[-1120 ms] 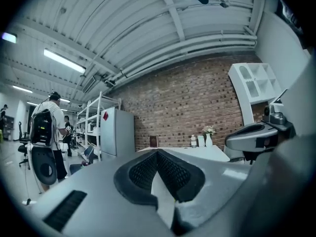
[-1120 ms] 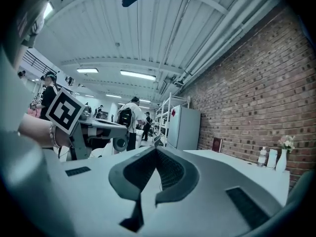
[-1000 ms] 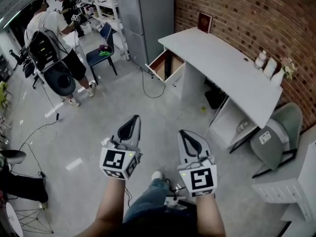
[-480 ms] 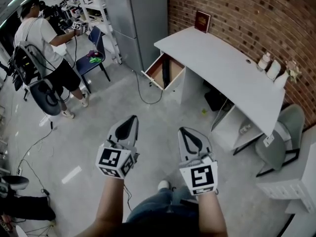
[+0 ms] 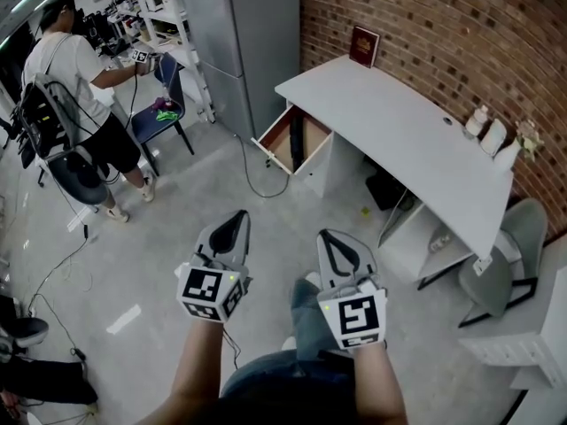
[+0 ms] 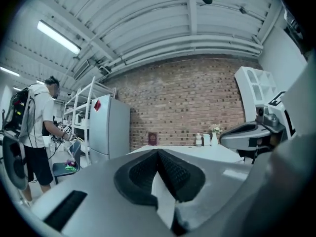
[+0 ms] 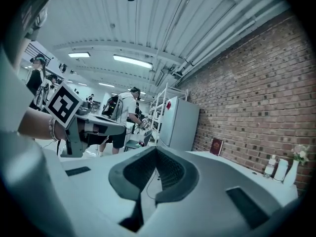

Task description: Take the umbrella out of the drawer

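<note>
- Head view: my left claw [image 5: 234, 222] and right claw [image 5: 333, 240] are side by side above the bare floor, both pinched shut and empty, well apart from the desk [image 5: 399, 118].
- There is one open drawer [image 5: 276, 140] at the desk's near end. The one dark long shape inside it I take to be the umbrella [image 5: 297, 137].
- One loose cable [image 5: 252, 171] lies on the floor just before the drawer and could catch a foot on the approach.
- One person [image 5: 75, 69] stands by one chair [image 5: 158, 118], off my path.
- Left gripper view: the left claw [image 6: 159, 156] has its jaws fully together with nothing between them. If they reach the drawer like this, they will only shove the umbrella deeper.
- I count one fridge [image 6: 108, 127] and one book [image 6: 152, 138].
- Right gripper view: the right claw [image 7: 157, 154] is likewise closed on nothing. The drawer and umbrella don't show here.
- The drawer looks narrow, so opened jaws may knock its wall.
</note>
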